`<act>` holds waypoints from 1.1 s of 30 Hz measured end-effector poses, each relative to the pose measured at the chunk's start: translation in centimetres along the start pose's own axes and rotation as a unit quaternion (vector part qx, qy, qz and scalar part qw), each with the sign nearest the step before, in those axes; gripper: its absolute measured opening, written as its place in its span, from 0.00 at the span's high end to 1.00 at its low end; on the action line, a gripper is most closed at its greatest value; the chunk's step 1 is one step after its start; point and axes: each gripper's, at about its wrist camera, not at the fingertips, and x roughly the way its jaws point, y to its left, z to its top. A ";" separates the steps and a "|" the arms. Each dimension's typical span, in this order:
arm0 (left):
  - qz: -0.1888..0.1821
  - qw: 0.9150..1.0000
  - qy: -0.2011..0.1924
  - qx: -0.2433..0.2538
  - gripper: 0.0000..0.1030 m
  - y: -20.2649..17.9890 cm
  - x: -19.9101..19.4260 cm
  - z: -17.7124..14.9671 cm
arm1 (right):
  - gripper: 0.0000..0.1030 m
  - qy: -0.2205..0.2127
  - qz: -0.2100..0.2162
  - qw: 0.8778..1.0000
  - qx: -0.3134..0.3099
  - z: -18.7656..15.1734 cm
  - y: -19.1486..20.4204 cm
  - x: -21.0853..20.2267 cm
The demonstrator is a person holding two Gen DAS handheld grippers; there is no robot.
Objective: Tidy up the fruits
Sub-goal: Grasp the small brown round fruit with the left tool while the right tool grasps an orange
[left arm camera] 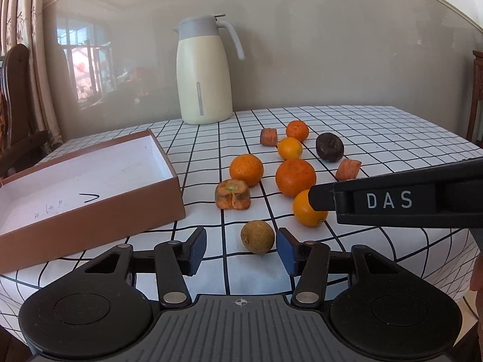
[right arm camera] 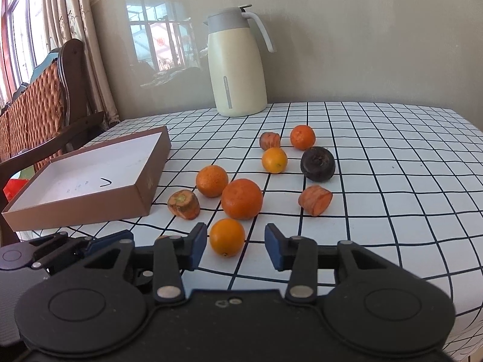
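- We line up on two fruits at once: the brownish round fruit [left arm camera: 257,236] sits on the near edge of the cloth, between the spread pads of our left gripper [left arm camera: 241,249], nearer the right pad, nothing touching it that we can see.
- Our right gripper [right arm camera: 236,246] stands wide too, its pads either side of the yellow-orange fruit [right arm camera: 227,237], nothing pinched.
- So we judge this as the reach-and-grasp step, with no fruit in the box [left arm camera: 90,163] so far; it lies empty at the left, white inside, brown walls.
- Next we need to ease forward, centre each fruit and close gently, since round skins may roll off flat pads.
- The brownish fruit looks small, dull and rough; the yellow-orange one smooth and glossy.
- Farther out lie the big orange [right arm camera: 241,199], more oranges, carrot chunks, a dark fruit [right arm camera: 317,163].
- The thermos jug [left arm camera: 205,69] stands at the far wall on the checked tablecloth [left arm camera: 377,138].
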 end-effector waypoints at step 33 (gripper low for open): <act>0.011 1.000 -0.023 -0.002 0.75 0.6 0.0 -0.8 | 0.79 0.029 0.019 0.999 0.009 -0.3 0.5 2.7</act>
